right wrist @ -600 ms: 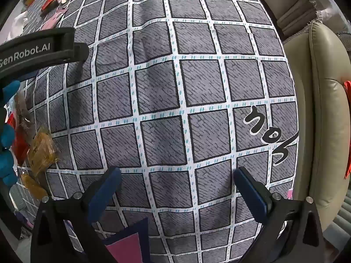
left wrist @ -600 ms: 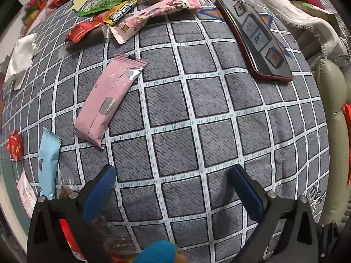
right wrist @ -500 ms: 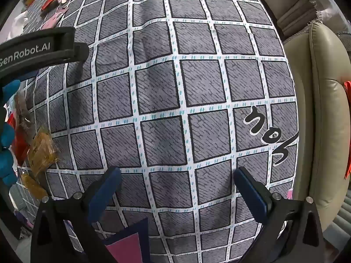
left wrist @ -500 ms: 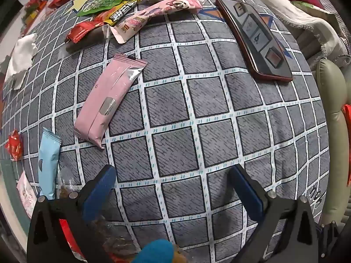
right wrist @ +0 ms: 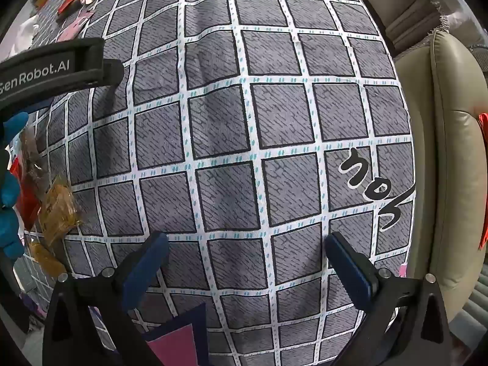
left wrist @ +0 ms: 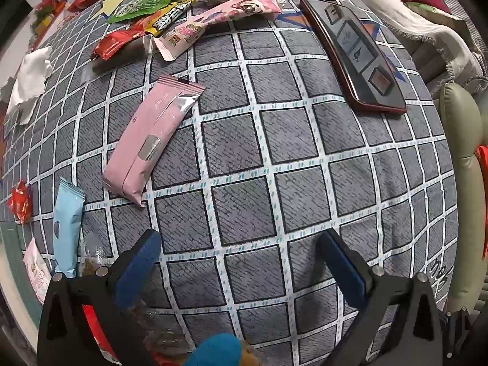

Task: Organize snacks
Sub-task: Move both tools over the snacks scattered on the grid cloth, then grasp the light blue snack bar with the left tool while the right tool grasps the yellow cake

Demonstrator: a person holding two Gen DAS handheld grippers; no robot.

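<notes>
Grey checked cloth (left wrist: 244, 158) fills the left wrist view, and on it we see the snacks still scattered: a pink packet (left wrist: 152, 134) lying ahead of our left gripper (left wrist: 241, 241), a light blue sachet (left wrist: 67, 222) to its left, and a loose heap of wrappers (left wrist: 170, 21) far off beside a red-cased phone (left wrist: 353, 52). The jaws stand wide apart, holding nothing.

In the right wrist view, our right gripper (right wrist: 244, 244) hovers over bare cloth, jaws likewise spread and empty; amber clear-wrapped sweets (right wrist: 55, 210) lie at the left edge. We judge the sorting barely begun, with nearly everything left to gather.
</notes>
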